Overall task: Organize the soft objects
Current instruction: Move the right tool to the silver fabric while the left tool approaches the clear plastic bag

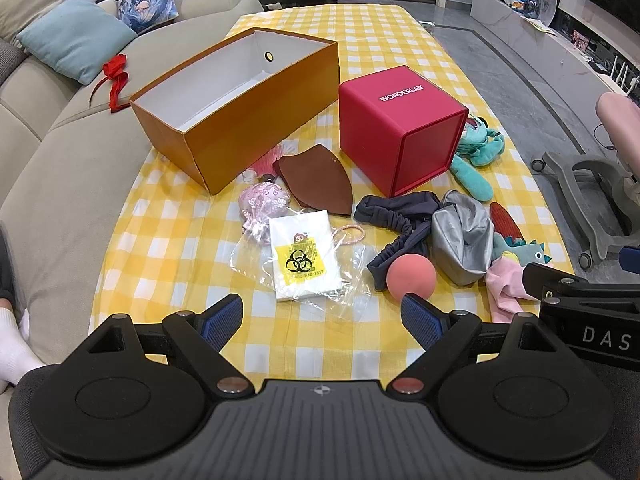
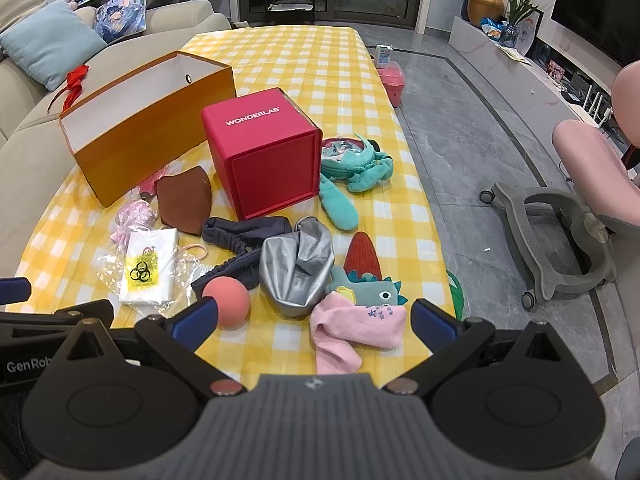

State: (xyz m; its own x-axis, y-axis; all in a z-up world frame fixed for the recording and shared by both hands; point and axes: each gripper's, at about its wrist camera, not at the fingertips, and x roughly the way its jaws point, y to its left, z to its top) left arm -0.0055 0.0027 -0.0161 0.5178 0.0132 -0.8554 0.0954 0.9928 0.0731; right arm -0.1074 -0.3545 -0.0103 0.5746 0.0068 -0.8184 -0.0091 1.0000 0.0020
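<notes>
Soft things lie scattered on the yellow checked tablecloth. A pink ball, a silver cap, a grey headband, a brown cloth, a bagged white packet, a pink cloth and a teal plush are among them. An open orange box and a red cube box stand behind. My left gripper is open near the packet and ball. My right gripper is open, with the pink cloth between its fingers and untouched.
A beige sofa with cushions and a red ribbon runs along the table's left. A grey-based pink chair stands on the floor to the right. A small pink case sits beyond the table's far right edge.
</notes>
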